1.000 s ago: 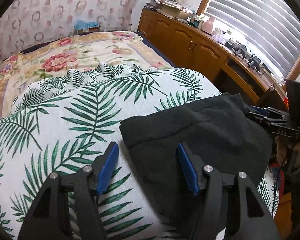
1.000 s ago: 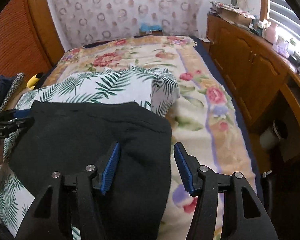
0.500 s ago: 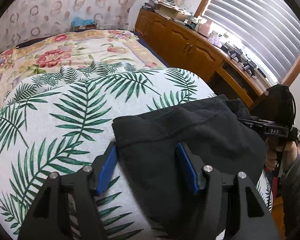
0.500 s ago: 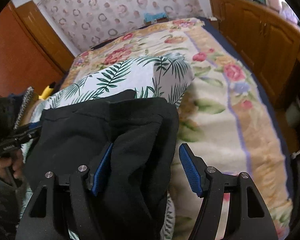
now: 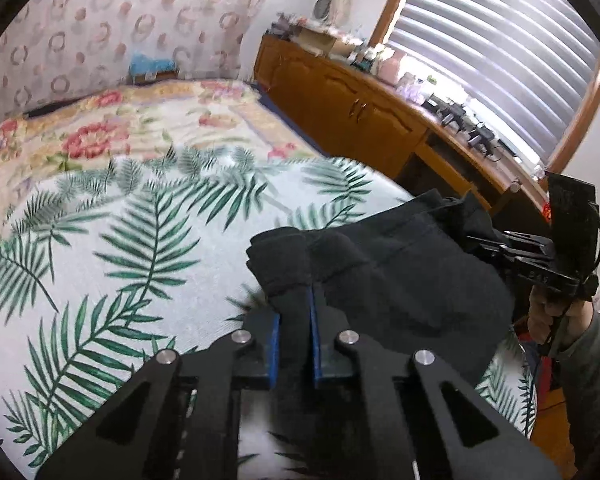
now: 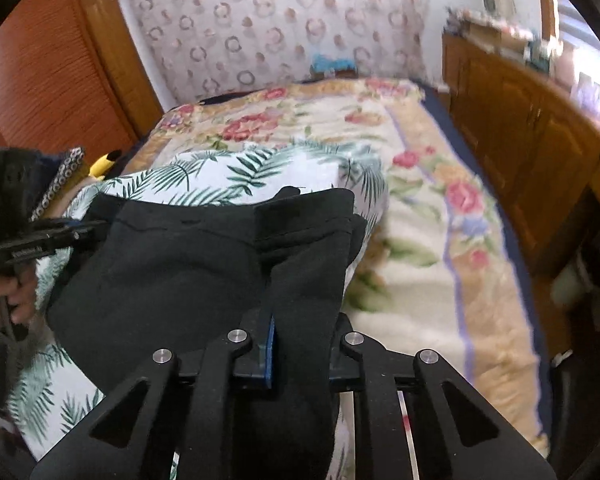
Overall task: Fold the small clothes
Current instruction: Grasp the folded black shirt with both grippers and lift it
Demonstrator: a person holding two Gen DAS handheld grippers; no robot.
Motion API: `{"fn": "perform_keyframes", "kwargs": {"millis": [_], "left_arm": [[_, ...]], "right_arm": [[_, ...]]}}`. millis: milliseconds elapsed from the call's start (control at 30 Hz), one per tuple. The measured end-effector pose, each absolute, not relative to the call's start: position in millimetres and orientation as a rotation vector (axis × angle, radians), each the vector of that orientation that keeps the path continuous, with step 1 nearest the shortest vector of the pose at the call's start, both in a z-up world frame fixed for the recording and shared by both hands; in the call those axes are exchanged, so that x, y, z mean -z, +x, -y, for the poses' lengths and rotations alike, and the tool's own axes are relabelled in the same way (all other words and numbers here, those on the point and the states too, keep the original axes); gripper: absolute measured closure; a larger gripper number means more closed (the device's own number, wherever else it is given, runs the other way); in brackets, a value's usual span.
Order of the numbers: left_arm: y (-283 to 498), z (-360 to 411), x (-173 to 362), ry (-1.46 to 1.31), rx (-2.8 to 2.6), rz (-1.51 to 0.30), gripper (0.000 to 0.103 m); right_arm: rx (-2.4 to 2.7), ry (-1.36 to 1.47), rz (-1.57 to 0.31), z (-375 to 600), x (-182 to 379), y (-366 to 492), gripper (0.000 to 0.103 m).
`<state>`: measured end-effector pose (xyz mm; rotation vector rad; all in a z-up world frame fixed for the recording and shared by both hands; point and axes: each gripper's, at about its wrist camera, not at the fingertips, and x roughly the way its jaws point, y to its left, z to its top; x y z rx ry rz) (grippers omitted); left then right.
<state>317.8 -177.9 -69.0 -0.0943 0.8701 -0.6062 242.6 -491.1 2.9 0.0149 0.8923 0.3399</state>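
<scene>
Left wrist view: my left gripper (image 5: 293, 334), spread wide half a second ago, now has its jaws clenched on a corner of the black garment (image 5: 400, 272) lying on the palm-print cover (image 5: 112, 248) on the bed. My right gripper (image 6: 300, 340) has pinched the opposite corner likewise, so I judge the fold can begin. Lettering on either gripper's body is unreadable.

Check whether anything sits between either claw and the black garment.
Nothing visible does: the left claw and right claw are each shut on a bunched corner of the black garment over the palm-leaf cover.
</scene>
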Motion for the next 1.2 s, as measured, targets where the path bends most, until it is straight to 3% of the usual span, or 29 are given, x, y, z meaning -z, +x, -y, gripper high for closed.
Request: {"fn": "perform_keyframes", "kwargs": {"millis": [533, 833, 1200], "left_arm": [[257.4, 149.1, -17.5, -0.102, 0.599, -0.627, 0.096], [217.2, 74.5, -65.6, -0.059, 0.450, -0.519, 0.096], [180.9, -33.6, -84.5, -0.066, 0.263, -0.450, 0.096]], "right_arm": [[-0.313, -0.106, -0.639, 462.5, -87.7, 207.6, 0.092], [-0.430, -0.160, -0.552, 391.8, -128.4, 212.3, 0.092], [-0.613, -0.229, -0.494, 266.8, -151.1, 237.2, 0.092]]}}
